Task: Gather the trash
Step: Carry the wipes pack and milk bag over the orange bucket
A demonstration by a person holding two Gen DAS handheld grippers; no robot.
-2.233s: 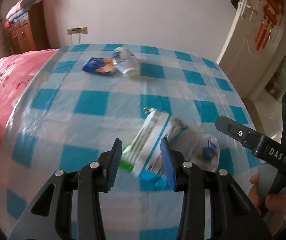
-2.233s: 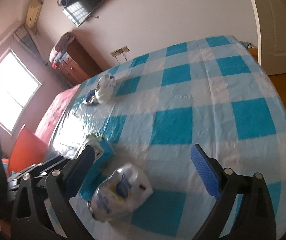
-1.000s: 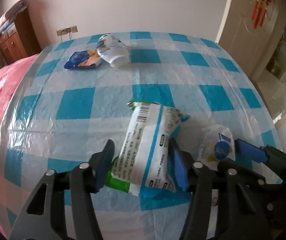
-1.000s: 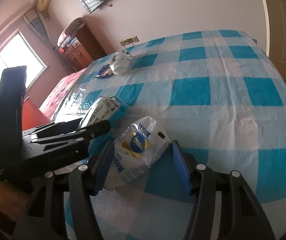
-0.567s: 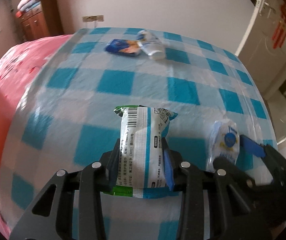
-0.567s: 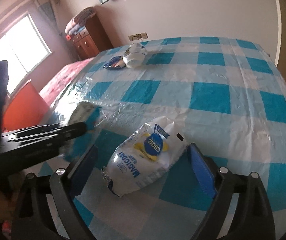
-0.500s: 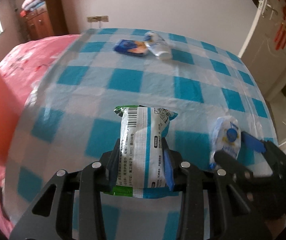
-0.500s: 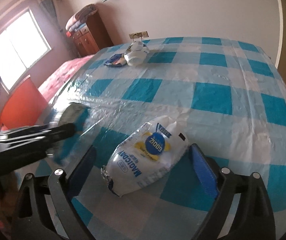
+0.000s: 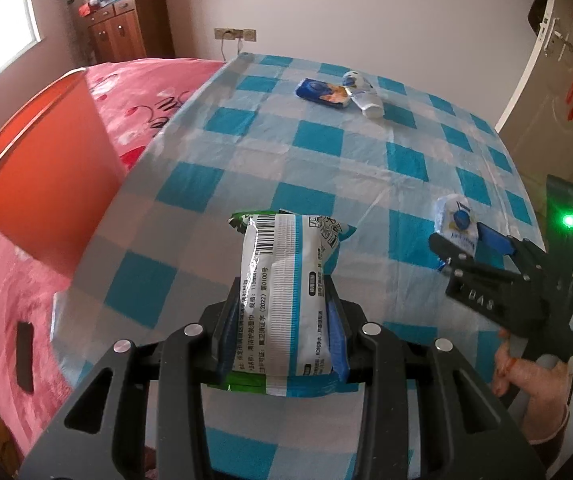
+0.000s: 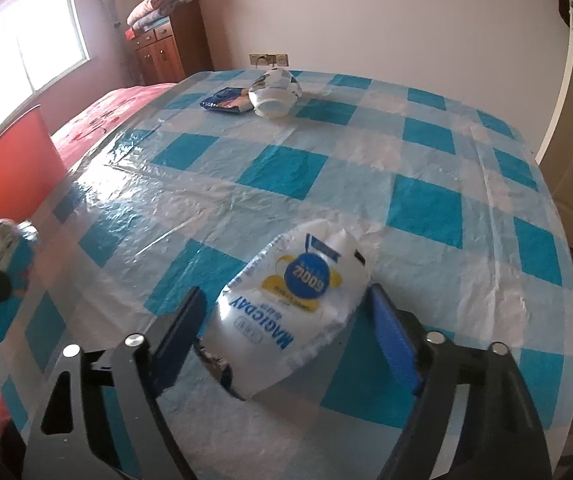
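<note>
My left gripper (image 9: 282,332) is shut on a white and green wet-wipe packet (image 9: 286,280) and holds it above the checked table (image 9: 326,148). The packet also shows at the left edge of the right wrist view (image 10: 2,248). My right gripper (image 10: 286,328) is open around a white snack bag (image 10: 298,300) with a blue and yellow logo that lies on the table; the jaws stand on either side of it, apart from it. The bag and right gripper also show in the left wrist view (image 9: 456,224). A blue wrapper (image 10: 224,102) and a white cup (image 10: 272,94) lie at the far side.
A red bin (image 9: 26,168) stands left of the table beside a pink bed (image 9: 142,92). A wooden cabinet (image 10: 170,48) is at the back wall. A door (image 9: 558,60) is on the right.
My left gripper closed on the wet-wipe packet, lifted it and drew back to the left. My right gripper moved in around the snack bag and stays open.
</note>
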